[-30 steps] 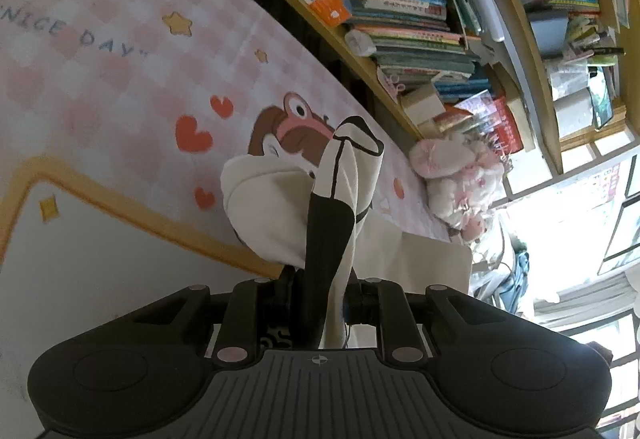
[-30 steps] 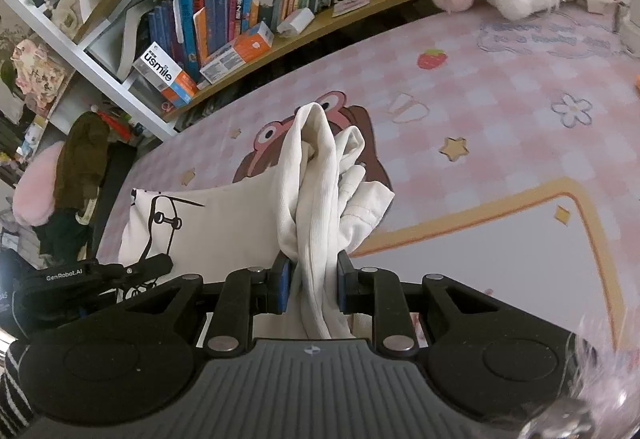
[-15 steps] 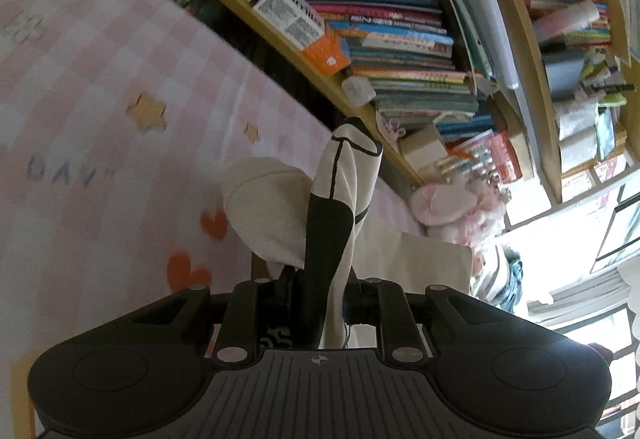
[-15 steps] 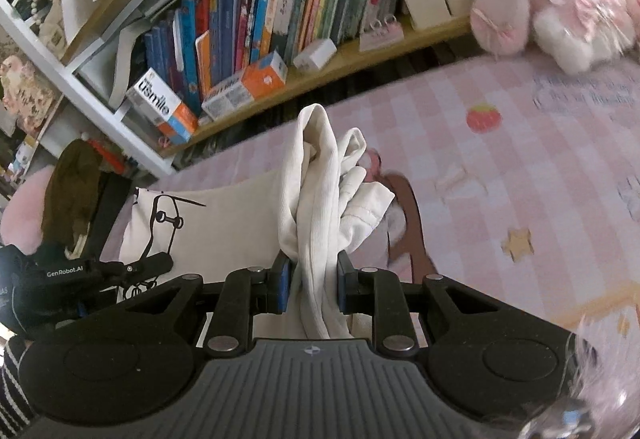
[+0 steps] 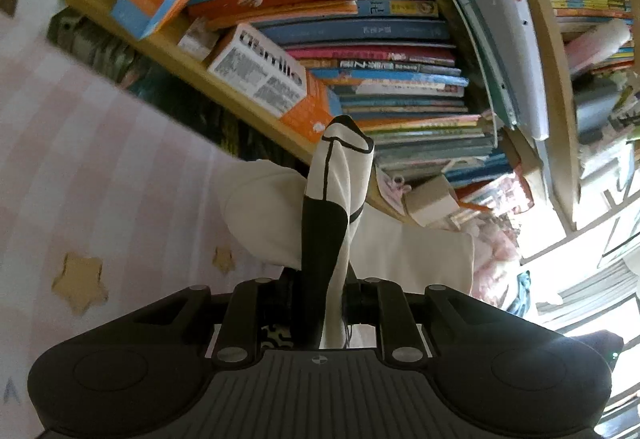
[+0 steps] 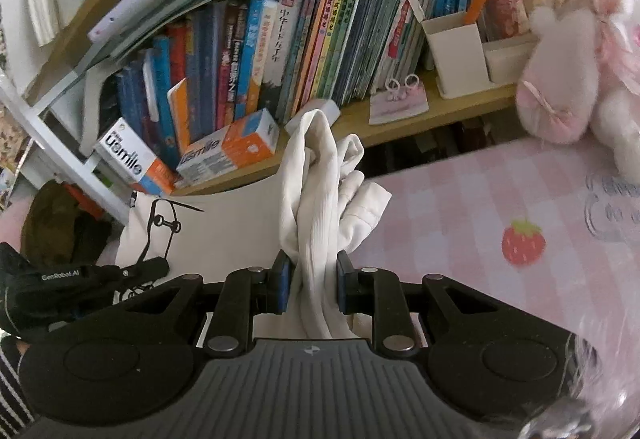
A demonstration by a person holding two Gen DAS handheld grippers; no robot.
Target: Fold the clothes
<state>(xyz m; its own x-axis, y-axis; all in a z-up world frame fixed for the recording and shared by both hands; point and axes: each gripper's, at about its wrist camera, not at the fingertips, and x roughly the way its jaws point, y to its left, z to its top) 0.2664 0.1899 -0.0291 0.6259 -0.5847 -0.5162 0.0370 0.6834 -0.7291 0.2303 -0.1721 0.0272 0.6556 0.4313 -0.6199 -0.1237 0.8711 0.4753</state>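
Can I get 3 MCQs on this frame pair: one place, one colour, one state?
1. Where is the strawberry print on the pink checked mat?
A. Right of the right hand-held gripper
B. On the bookshelf
C. On the garment

2. What colour is the print on the cream garment in the left hand-held gripper?
A. Red
B. Black
C. Green

3. What state is the right hand-held gripper in?
A. Wide open, empty
B. Shut on nothing
C. Shut on bunched cream cloth

Answers:
1. A, it sits on the mat, right of the jaws.
2. B, black patches and lines mark the pinched fold.
3. C, both pads press the bunched cloth.
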